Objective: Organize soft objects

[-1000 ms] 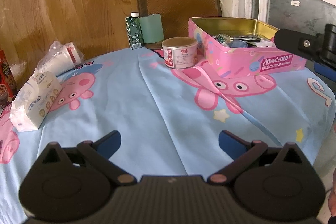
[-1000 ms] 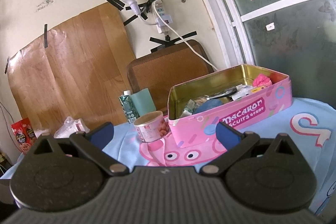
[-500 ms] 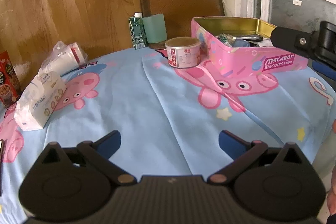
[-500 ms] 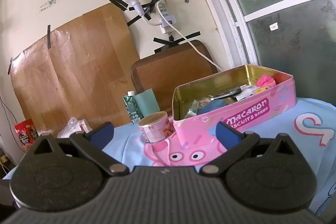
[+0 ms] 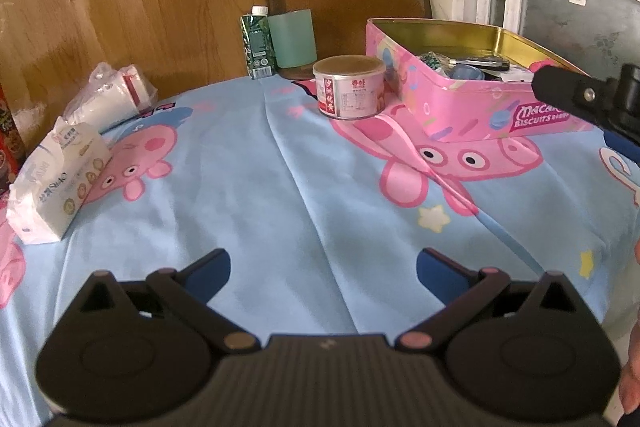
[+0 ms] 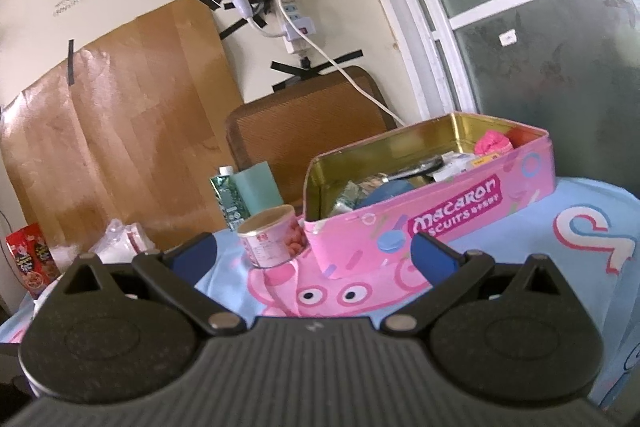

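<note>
Both the left gripper [image 5: 323, 269] and right gripper [image 6: 314, 253] hang spread, empty; reaching the tissue pack [image 5: 56, 183] probably comes next.

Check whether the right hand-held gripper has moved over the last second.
Yes. The right hand-held gripper drifted slightly right and tilted; the pink tin and wall socket sit differently in its view.

"The tablecloth [image 5: 280, 187]?"
"Soft printed cloth, matt and lightly creased. The biscuit tin [image 5: 460, 115] is metal: glossy pink outside, brushed gold inside."
"And on the left?"
"A tissue pack [image 5: 56, 183] in thin, crinkled plastic film. The small can [image 5: 349, 87] wears a glossy paper label. Both grippers [image 5: 323, 267] [image 6: 314, 251] look like matt black plastic with ribbed bodies."
</note>
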A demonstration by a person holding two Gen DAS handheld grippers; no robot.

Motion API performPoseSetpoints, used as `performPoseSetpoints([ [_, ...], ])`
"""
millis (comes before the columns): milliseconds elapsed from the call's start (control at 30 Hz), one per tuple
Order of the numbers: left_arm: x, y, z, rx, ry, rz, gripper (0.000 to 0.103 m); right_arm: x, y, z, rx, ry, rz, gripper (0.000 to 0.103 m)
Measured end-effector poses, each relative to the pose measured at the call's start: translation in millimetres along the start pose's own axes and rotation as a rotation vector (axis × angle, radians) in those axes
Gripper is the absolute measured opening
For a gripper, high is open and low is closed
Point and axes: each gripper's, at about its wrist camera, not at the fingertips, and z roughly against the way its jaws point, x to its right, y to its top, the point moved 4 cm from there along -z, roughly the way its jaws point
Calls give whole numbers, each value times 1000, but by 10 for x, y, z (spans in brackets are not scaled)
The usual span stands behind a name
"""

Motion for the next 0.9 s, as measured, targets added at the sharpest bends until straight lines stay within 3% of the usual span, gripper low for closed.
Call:
performPoseSetpoints([
  [900, 60, -18, -157, -23, -18, -30, 103, 74, -81, -116, -34, -28, -13, 103],
])
